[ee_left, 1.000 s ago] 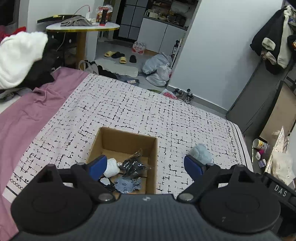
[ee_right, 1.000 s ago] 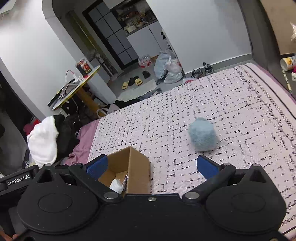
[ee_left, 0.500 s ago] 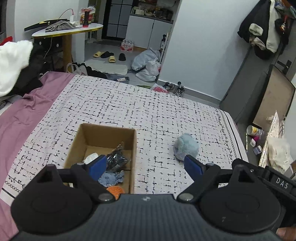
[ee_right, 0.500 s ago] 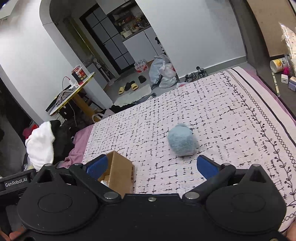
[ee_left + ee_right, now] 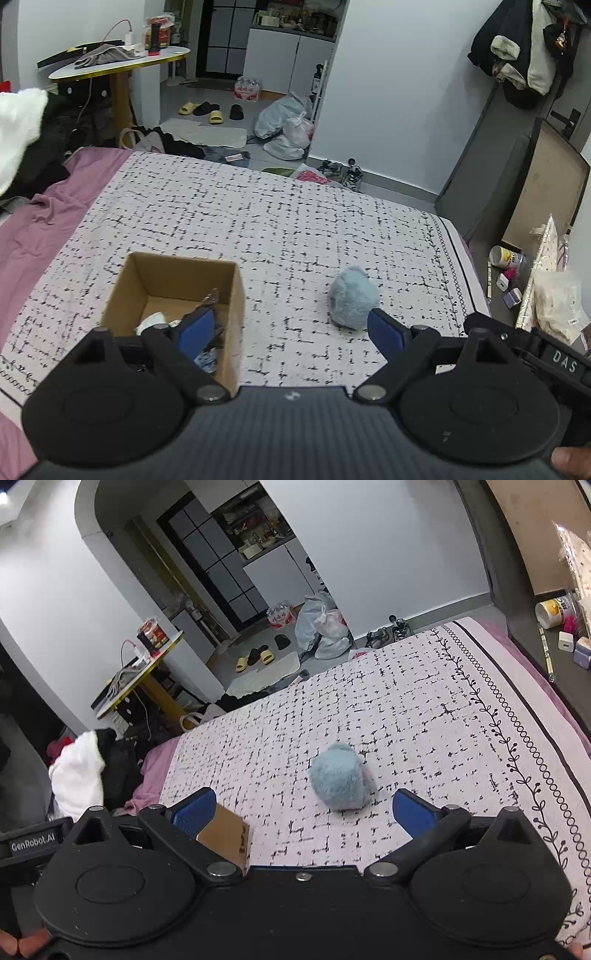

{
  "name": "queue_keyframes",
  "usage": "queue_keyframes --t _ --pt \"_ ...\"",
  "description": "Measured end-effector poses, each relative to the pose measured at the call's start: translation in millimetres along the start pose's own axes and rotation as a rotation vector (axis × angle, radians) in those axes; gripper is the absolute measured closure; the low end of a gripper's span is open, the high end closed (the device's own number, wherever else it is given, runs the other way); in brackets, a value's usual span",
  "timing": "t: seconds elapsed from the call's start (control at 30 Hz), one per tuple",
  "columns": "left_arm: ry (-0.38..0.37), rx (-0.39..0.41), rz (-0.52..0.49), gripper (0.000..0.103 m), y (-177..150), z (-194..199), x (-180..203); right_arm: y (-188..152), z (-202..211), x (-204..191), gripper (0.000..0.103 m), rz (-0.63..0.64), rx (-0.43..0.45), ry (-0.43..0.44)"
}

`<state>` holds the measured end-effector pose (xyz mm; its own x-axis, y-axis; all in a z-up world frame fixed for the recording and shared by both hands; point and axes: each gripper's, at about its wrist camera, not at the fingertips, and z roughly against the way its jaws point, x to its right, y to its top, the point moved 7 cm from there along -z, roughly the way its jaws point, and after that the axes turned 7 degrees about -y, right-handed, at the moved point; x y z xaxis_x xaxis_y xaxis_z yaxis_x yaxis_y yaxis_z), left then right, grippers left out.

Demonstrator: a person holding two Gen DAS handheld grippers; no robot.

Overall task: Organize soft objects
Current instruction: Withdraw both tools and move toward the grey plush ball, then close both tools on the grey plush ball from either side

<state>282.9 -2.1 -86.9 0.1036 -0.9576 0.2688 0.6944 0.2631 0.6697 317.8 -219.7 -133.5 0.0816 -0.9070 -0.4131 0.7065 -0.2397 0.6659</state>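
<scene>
Both grippers are drawing back, the right gripper now centring wide-open and empty on the fluffy blue plush lying on the bedspread beside the cardboard box, likely next to go in, while the left gripper is hanging open.

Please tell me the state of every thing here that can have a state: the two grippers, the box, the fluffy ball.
left gripper: open, empty, above the bed.
right gripper: open, empty, the ball ahead between its fingers.
cardboard box: open on top, upright, some small items inside.
blue fluffy ball: lying on the bedspread, outside the box, not gripped.
</scene>
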Motion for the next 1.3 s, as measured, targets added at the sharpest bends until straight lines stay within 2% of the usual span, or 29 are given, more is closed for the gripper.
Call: queue_keyframes --t 0.07,0.13,0.27,0.37,0.43,0.5,0.7,0.9,1.0,1.13,1.3 --pt "-0.002 -0.001 0.0 0.014 1.4 -5.5 4.7 5.0 -6.1 6.1 0.002 -0.009 -0.002 -0.002" --pt "-0.002 -0.007 -0.004 0.014 2.4 -12.3 9.0 9.7 -12.7 10.7 0.013 -0.018 -0.007 0.002" --pt "0.002 -0.012 -0.002 0.014 4.8 -27.0 14.3 19.5 -28.3 15.8 0.028 -0.049 -0.032 0.023" --pt "-0.001 -0.021 0.005 0.014 6.7 -38.5 16.0 24.8 -41.9 12.4 0.043 -0.051 -0.056 0.05" --pt "-0.003 -0.025 0.009 0.014 9.1 -47.2 16.7 27.8 -52.9 10.1 0.058 -0.058 -0.075 0.064" --pt "-0.002 -0.027 0.019 0.014 12.3 -55.2 16.3 30.2 -65.8 8.6 0.066 -0.068 -0.098 0.068" --pt "-0.009 -0.043 0.047 0.015 23.7 -84.7 10.3 35.6 -98.0 2.6 0.067 -0.075 -0.141 0.105" --pt "-0.033 -0.056 0.104 0.018 34.3 -116.2 -2.8 23.8 -131.1 2.0 0.067 -0.086 -0.18 0.157" --pt "-0.043 -0.052 0.124 0.019 38.3 -131.5 -6.0 17.6 -148.3 4.8 0.067 -0.094 -0.192 0.134" --pt "-0.053 -0.032 0.189 0.02 42.7 -151.9 -10.0 15.0 -155.6 1.9 0.065 -0.052 -0.158 0.096" --pt "-0.049 -0.001 0.231 0.021 44.8 -176.2 -12.3 9.4 -170.1 0.5 0.065 -0.046 -0.171 0.12"
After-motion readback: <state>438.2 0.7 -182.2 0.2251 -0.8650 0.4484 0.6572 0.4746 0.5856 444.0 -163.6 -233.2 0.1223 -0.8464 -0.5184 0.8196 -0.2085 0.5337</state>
